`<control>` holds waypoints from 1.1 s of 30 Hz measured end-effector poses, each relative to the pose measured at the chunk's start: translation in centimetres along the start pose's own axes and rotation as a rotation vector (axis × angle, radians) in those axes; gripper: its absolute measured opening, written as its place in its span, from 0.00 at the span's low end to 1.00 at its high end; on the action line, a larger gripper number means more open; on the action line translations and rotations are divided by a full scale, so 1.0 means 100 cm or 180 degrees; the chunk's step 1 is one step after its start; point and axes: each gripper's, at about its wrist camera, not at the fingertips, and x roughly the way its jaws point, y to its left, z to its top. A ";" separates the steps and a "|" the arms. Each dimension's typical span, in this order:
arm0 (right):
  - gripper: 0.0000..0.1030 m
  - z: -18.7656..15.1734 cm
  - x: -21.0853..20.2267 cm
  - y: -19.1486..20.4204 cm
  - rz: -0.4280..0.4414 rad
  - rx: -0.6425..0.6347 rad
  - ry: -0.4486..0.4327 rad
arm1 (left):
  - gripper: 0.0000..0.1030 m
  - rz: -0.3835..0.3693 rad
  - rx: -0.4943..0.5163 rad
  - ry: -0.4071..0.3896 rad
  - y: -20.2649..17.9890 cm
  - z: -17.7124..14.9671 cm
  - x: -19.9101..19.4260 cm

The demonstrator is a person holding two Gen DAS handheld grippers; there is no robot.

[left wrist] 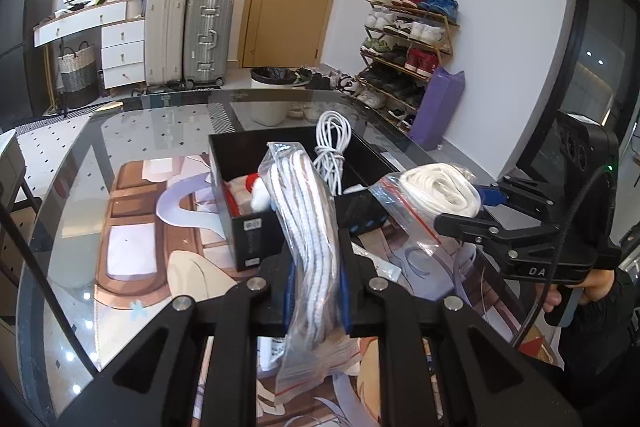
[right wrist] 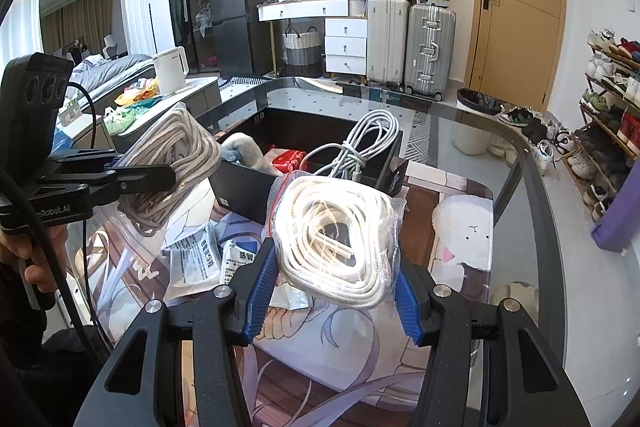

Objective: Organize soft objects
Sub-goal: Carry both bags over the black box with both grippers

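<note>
My left gripper (left wrist: 316,263) is shut on a clear zip bag of grey-white rope (left wrist: 312,211), which it holds upright above the table just in front of a black open box (left wrist: 256,231). In the right wrist view the left gripper (right wrist: 160,173) and the grey rope bag (right wrist: 176,151) hang at the left. My right gripper (right wrist: 334,271) is shut on a clear bag of white rope (right wrist: 340,231), its blue pads pressing both sides. From the left wrist view the right gripper (left wrist: 474,209) and the white rope bag (left wrist: 440,191) sit right of the box. A coiled white cable (right wrist: 368,139) and a red-and-white plush (left wrist: 256,191) lie in the box (right wrist: 244,191).
Small printed packets (right wrist: 196,255) lie on the illustrated mat (right wrist: 460,239) under the glass tabletop (left wrist: 72,163). A white kettle (right wrist: 170,69) stands on a side surface at the left. Beyond the table are a bin (left wrist: 270,95), suitcases (left wrist: 206,39) and a shoe rack (left wrist: 404,47).
</note>
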 end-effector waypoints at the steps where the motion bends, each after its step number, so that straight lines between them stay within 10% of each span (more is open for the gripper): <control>1: 0.52 0.001 0.000 0.000 0.0001 0.0011 -0.0009 | 0.14 0.0006 -0.0020 -0.0005 0.003 0.002 0.000; 33: 0.52 0.060 0.024 -0.010 -0.0116 0.0014 -0.0215 | 0.14 0.0036 -0.0323 -0.0370 0.024 0.067 0.005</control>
